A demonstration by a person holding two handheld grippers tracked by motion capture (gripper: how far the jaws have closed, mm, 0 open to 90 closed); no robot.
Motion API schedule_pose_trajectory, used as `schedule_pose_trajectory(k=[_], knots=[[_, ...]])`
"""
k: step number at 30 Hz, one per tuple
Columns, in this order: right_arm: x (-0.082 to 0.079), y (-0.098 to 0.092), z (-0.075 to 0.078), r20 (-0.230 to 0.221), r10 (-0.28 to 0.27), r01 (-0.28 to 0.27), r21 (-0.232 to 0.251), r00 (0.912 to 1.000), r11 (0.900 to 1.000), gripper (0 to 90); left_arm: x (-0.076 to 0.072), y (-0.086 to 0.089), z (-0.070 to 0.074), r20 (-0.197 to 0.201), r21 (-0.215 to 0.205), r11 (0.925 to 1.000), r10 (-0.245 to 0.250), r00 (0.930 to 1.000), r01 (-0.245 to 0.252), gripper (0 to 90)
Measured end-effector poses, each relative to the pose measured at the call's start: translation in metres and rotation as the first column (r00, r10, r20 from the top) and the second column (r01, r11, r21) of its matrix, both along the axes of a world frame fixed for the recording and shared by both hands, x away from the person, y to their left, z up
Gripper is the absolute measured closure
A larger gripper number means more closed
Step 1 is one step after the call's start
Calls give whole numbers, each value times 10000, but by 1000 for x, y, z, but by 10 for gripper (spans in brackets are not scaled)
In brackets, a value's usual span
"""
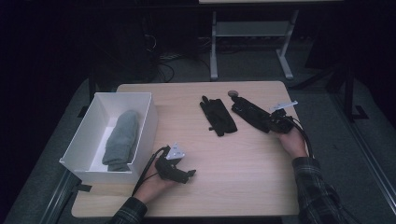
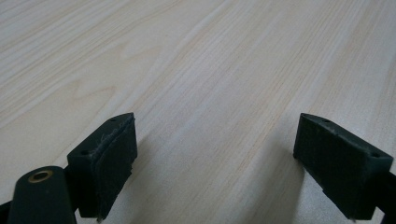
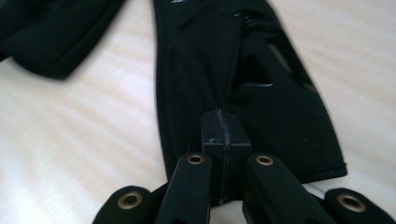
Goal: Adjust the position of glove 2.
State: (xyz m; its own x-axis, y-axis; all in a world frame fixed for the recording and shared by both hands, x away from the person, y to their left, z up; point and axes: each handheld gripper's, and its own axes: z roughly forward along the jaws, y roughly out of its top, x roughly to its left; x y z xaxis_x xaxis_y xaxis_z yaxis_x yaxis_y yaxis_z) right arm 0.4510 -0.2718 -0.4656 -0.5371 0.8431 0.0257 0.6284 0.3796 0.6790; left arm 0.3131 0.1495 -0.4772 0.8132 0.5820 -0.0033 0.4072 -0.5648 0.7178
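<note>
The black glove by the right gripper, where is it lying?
In the high view the black glove lies on the table's far right, beside a second glove, its cuff under the right gripper.

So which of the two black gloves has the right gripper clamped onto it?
The right-hand black glove, by the table's far right edge; the right gripper is shut on its cuff. The other glove lies free, nearer the middle.
</note>
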Motion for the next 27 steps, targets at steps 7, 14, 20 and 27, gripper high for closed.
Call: schedule_pose_trajectory(k=[7,14,20,27], knots=[[-20,3,0,-339,605,-611,-165,9976,9980,900,0,0,0,34,33,10000,-12,10000,12,127],[-39,10,2,-567,1125,-1140,-225,9920,9932,900,0,0,0,37,39,10000,-21,10000,21,127],[-58,19,4,-824,1710,-1727,-133,9818,9849,900,0,0,0,37,37,10000,-21,10000,21,127],[-79,29,4,-1033,2319,-2320,106,9672,9727,900,0,0,0,30,41,10000,-30,10000,29,127]])
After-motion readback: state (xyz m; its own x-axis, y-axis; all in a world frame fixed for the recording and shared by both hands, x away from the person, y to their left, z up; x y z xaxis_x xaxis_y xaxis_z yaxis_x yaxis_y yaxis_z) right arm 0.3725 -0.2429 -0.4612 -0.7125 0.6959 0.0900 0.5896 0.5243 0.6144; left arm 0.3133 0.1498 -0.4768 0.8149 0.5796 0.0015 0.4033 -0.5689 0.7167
